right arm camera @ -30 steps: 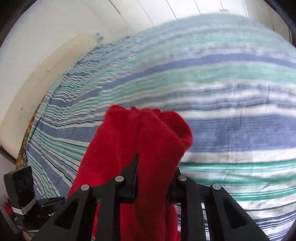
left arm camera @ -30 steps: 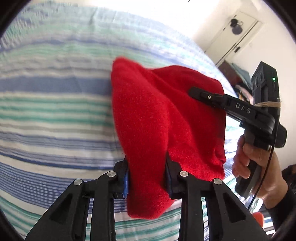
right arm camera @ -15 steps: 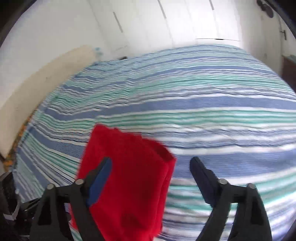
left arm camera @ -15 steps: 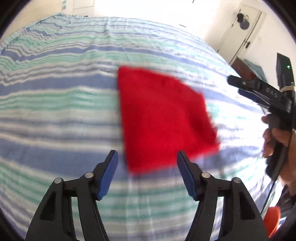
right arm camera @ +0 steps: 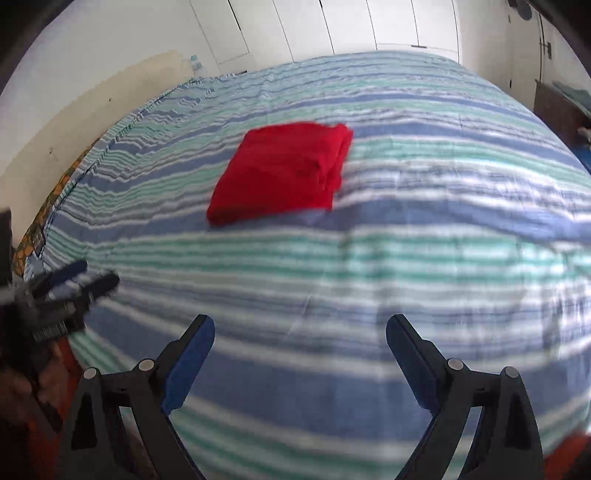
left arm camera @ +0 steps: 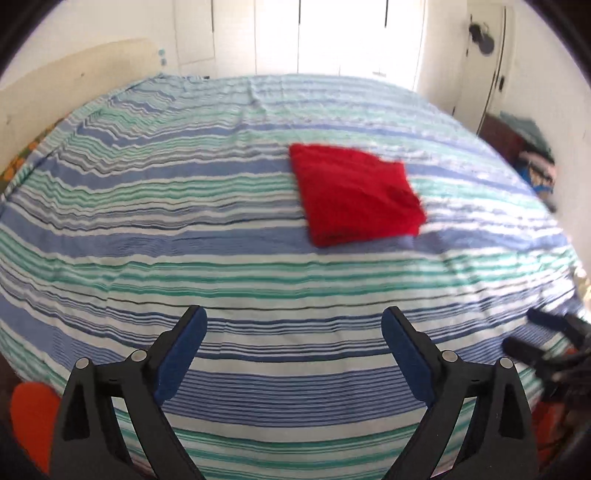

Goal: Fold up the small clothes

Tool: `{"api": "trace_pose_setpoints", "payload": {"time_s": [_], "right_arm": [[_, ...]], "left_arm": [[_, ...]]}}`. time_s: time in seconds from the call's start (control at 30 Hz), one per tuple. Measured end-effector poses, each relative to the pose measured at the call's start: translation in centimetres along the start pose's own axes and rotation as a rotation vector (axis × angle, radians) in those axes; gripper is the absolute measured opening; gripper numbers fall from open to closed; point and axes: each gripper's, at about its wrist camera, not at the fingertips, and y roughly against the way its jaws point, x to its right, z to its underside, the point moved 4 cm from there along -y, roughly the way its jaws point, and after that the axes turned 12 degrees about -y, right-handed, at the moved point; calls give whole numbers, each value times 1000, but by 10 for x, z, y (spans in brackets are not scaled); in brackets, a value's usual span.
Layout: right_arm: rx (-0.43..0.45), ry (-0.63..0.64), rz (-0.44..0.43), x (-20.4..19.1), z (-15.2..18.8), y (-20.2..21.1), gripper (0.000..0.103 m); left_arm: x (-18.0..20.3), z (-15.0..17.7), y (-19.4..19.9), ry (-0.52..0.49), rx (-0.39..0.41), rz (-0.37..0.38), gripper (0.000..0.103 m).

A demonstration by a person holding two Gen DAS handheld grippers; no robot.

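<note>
A red cloth (left arm camera: pixel 356 194) lies folded into a flat square on the striped bed (left arm camera: pixel 184 229). It also shows in the right wrist view (right arm camera: pixel 280 171), with its layered edges at the right side. My left gripper (left arm camera: pixel 293 330) is open and empty, well back from the cloth. My right gripper (right arm camera: pixel 300 336) is open and empty, also well short of it. Each gripper shows blurred at the edge of the other's view: the right one in the left wrist view (left arm camera: pixel 546 339), the left one in the right wrist view (right arm camera: pixel 74 284).
The blue, green and white striped bedspread (right arm camera: pixel 406 240) covers the whole bed. A beige headboard (left arm camera: pixel 55 88) stands at the left. White closet doors (left arm camera: pixel 332 33) are behind. A dark stand with piled clothes (left arm camera: pixel 524 144) is at the right. Something orange (left arm camera: pixel 31 417) lies at the near left.
Both grippers let go of the red cloth and opened wide. They pulled back toward the near edge of the bed. The cloth now lies flat and folded.
</note>
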Motion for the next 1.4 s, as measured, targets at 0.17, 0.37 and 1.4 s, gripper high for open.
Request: {"api": "trace_pose_setpoints", "payload": {"time_s": [0.17, 0.37, 1.4], "right_arm": [[44, 74, 62, -18, -3, 25, 94], [84, 74, 45, -42, -18, 47, 94], [114, 177, 90, -64, 10, 69, 94]], "left_arm": [[3, -12, 19, -66, 42, -120, 96], [7, -8, 48, -68, 76, -167, 98], [21, -6, 67, -125, 86, -235, 98]]}}
